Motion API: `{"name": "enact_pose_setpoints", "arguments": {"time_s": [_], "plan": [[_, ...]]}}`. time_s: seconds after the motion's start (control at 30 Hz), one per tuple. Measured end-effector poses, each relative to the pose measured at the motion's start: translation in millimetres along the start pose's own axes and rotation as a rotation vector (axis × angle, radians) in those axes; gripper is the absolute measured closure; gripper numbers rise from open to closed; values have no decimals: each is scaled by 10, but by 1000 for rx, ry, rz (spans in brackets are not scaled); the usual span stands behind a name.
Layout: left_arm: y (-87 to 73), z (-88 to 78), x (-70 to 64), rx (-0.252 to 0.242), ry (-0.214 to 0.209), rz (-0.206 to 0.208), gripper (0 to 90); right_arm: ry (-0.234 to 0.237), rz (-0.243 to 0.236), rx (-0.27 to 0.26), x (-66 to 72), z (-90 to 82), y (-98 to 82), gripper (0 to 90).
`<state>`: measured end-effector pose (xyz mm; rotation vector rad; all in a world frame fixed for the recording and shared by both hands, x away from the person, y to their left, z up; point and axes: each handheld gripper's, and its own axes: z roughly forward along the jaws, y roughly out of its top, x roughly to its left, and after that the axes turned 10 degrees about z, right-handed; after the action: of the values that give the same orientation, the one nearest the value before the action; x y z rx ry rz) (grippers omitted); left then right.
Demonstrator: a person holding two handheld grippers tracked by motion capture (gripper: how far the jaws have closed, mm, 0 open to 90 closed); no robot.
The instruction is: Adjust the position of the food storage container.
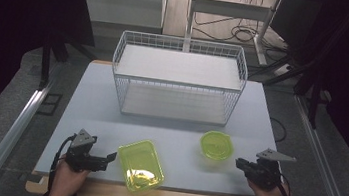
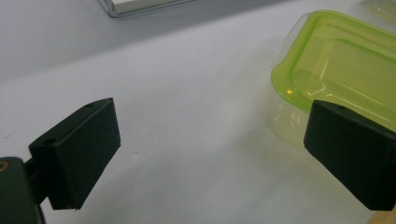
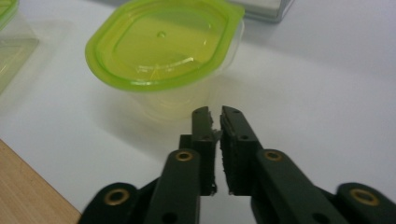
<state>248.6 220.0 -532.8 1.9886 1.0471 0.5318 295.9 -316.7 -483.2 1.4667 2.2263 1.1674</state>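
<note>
Sitting just ahead of right gripper (image 3: 215, 116): round tub (image 3: 163, 46).

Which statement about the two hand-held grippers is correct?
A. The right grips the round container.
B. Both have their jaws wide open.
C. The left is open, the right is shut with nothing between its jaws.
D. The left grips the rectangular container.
C: the left hand-held gripper has its jaws wide apart beside the rectangular container, while the right hand-held gripper is closed on nothing, short of the round container.

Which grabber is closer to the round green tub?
The right gripper: it sits just right of the round green tub, apart from it. The left gripper is far off, beside the rectangular tub.
</note>
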Motion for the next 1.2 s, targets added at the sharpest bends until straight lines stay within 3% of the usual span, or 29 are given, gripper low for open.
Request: {"name": "enact_pose_setpoints", "arguments": {"time_s": [0.03,0.2,0.3,0.4,0.67,0.87,1.0,1.2], "plan": [[0,2,-1,2,-1,3,39,-13,-23,-15,32,-23,32,884],[-1,5,-1,3,-2,3,39,-31,-40,-37,64,-56,86,892],[2,2,-3,-5,2,2,39,-9,-59,-39,97,-73,140,892],[13,-16,-5,-32,2,3,39,48,-81,-35,184,-45,228,892],[12,-15,-5,-26,6,10,39,76,-159,-4,360,129,381,892],[9,-15,-4,-23,14,14,39,99,-183,7,478,253,499,893],[9,-16,-4,-25,9,13,39,145,-210,38,652,421,587,892],[9,-4,-15,-17,9,22,38,170,-248,71,838,584,643,892]]}}
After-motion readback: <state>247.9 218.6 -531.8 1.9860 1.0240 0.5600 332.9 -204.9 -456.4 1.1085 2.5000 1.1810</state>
